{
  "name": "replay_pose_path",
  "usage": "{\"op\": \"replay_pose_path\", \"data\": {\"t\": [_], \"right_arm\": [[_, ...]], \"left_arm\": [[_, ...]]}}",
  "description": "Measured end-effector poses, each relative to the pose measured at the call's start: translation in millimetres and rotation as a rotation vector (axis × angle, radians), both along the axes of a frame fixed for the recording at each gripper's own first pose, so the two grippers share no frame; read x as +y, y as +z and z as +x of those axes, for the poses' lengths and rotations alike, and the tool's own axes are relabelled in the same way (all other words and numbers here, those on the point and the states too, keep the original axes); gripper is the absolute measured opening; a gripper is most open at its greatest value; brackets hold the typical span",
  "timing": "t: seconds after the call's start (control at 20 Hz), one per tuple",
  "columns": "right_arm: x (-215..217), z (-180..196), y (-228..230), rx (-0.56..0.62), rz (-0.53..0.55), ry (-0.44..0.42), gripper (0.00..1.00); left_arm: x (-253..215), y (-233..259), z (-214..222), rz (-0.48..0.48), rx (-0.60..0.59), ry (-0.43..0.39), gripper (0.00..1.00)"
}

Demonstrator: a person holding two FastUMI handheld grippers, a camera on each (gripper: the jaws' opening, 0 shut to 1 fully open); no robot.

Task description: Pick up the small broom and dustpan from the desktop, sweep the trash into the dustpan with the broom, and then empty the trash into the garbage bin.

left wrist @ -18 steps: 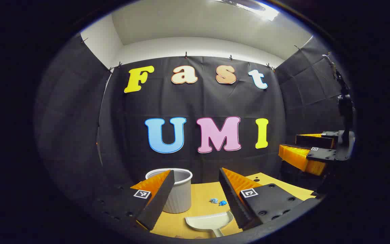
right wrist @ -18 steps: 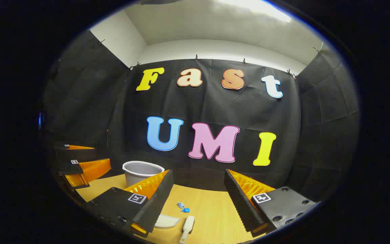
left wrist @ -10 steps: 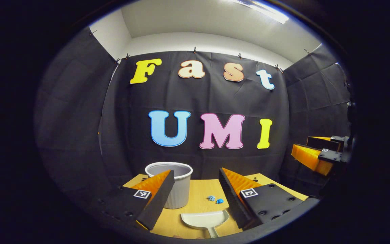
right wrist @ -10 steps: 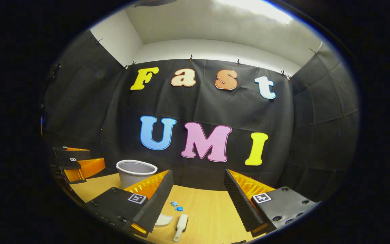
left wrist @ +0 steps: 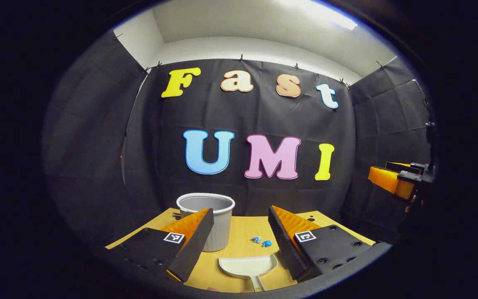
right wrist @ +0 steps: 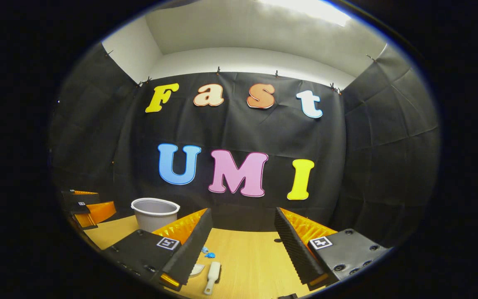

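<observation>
Pale wood desktop, item by item, nearest first.

Left gripper: jaws spread wide, nothing held, hovering above the desk.
Dustpan: white, flat on the desk directly below and between the left fingers, handle toward the camera, mouth facing away.
Right gripper: jaws equally wide, nothing held, above the desk; in the left gripper view it appears far to the right.
Small broom: white, lying on the desk beside the right gripper's left finger, handle toward the camera, just right of the dustpan's edge.
Trash: a few blue scraps on the desk just beyond the dustpan's mouth.
Garbage bin: pale, upright, open-topped, at the back left of the desk, near the booth wall.

Step in hand, by judgement: the approach to pick-up; neither tool is lifted. Next move calls for lowering the left jaws onto the dustpan handle, and shifting the right gripper leftward and down to straddle the broom handle before closing.
</observation>
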State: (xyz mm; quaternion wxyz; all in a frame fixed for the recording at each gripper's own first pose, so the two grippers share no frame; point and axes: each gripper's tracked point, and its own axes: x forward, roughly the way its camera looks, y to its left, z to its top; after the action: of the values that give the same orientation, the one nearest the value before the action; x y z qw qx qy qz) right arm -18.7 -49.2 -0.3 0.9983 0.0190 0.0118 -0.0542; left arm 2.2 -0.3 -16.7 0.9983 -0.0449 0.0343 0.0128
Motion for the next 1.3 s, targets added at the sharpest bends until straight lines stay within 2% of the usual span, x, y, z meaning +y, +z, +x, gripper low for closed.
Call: {"op": "replay_pose_path", "data": {"t": [0.05, 0.1, 0.15, 0.25, 0.45, 0.55, 0.65, 0.75, 0.8, 0.9, 1.0, 1.05, 1.1, 1.25, 1.3], "right_arm": [[5.2, 1.5, -2.0, 0.005, 0.0, 0.011, 0.97], [11.7, 3.6, -4.5, 0.008, -0.002, 0.03, 0.89], [18.3, 7.4, -6.5, 0.013, -0.011, 0.051, 0.97], [20.2, 13.4, -5.1, 0.013, -0.009, 0.068, 0.97], [19.6, 22.0, 0.3, -0.004, 0.034, 0.062, 0.97], [21.4, 23.0, -0.7, -0.005, 0.04, 0.062, 0.97], [21.3, 21.0, 10.5, -0.036, 0.075, 0.058, 0.97], [21.4, 20.2, 23.1, -0.073, 0.127, 0.053, 0.97], [15.9, 22.2, 21.5, -0.069, 0.121, 0.03, 0.97], [4.5, 26.4, 15.1, -0.045, 0.067, -0.016, 0.97], [4.8, 30.7, 6.8, -0.02, 0.074, -0.02, 0.97], [7.1, 33.4, 5.2, -0.018, 0.103, -0.015, 0.97], [5.4, 35.9, 3.1, -0.012, 0.12, -0.015, 0.89], [3.1, 48.4, -8.7, 0.014, 0.115, 0.003, 0.88], [2.6, 52.7, -12.7, 0.023, 0.112, 0.013, 0.88]], "left_arm": [[-1.7, -0.2, 0.2, 0.004, -0.001, -0.005, 0.79], [-3.0, 0.8, 0.5, 0.008, -0.002, -0.012, 0.79], [-4.9, 2.7, 0.1, 0.01, -0.005, -0.025, 0.79], [-13.5, 1.7, 1.9, 0.022, -0.005, -0.068, 0.79], [-11.0, -3.3, 3.3, -0.014, 0.009, -0.066, 0.79], [-1.4, -6.2, 6.2, -0.045, 0.026, -0.021, 0.79], [3.6, -7.7, 8.5, -0.035, 0.036, 0.016, 0.79], [16.1, 2.3, 7.2, -0.02, -0.001, 0.068, 0.79], [18.7, 5.6, 7.3, -0.011, -0.012, 0.084, 0.78], [19.6, 1.7, 12.1, 0.047, -0.011, 0.115, 0.78], [22.4, 0.3, 16.7, 0.118, 0.001, 0.141, 0.79], [15.1, 3.9, 19.5, 0.104, -0.016, 0.12, 0.78], [5.9, 10.3, 20.4, 0.068, -0.035, 0.09, 0.78], [-6.4, 16.9, 28.8, -0.008, -0.059, 0.036, 0.78], [-17.8, 18.1, 31.3, -0.027, -0.068, -0.017, 0.78]]}}
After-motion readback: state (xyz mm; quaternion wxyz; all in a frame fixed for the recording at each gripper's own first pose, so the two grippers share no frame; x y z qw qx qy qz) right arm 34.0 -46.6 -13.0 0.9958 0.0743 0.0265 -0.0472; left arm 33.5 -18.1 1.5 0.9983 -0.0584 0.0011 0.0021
